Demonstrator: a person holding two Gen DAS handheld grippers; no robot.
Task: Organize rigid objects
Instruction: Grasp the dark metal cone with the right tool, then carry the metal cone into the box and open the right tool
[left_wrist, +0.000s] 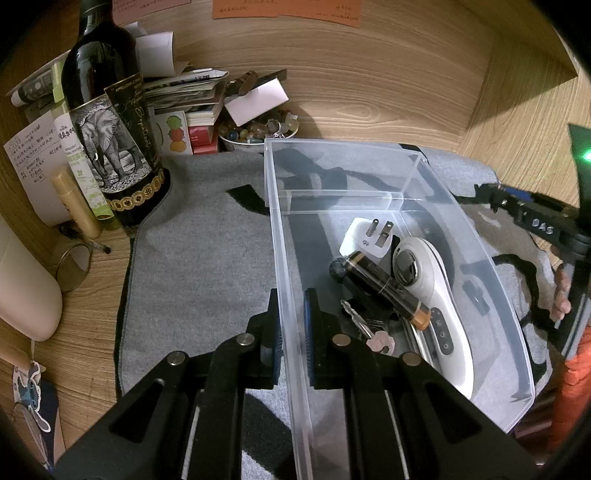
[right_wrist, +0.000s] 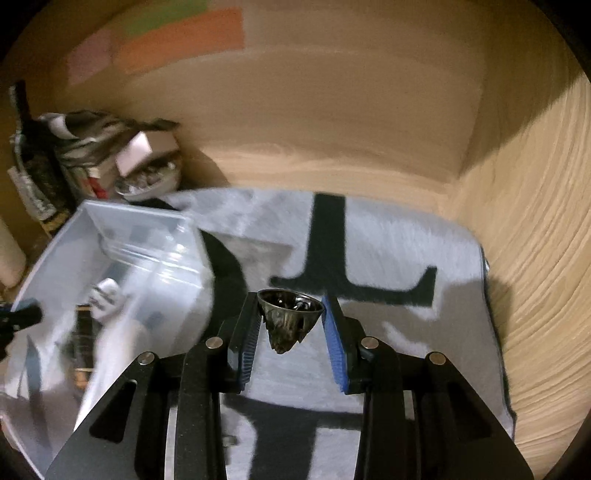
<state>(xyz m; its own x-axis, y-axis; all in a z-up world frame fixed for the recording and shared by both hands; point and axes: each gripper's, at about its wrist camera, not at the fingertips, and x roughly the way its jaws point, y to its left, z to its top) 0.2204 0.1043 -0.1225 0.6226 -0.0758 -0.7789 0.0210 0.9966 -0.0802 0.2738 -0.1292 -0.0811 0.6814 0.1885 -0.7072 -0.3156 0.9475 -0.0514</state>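
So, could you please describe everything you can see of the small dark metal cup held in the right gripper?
The small dark metal cup is cone-shaped, glossy and embossed, wide mouth up and tapering to a narrow base. It sits slightly tilted between the blue pads of the right gripper, gripped at its rim, above the grey cloth. Nothing else touches it.

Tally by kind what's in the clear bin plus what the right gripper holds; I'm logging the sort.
Plug adapter: 1
White handheld device: 1
Dark cylinder: 1
Key: 1
Dark metal cup, in right gripper: 1
Total: 5
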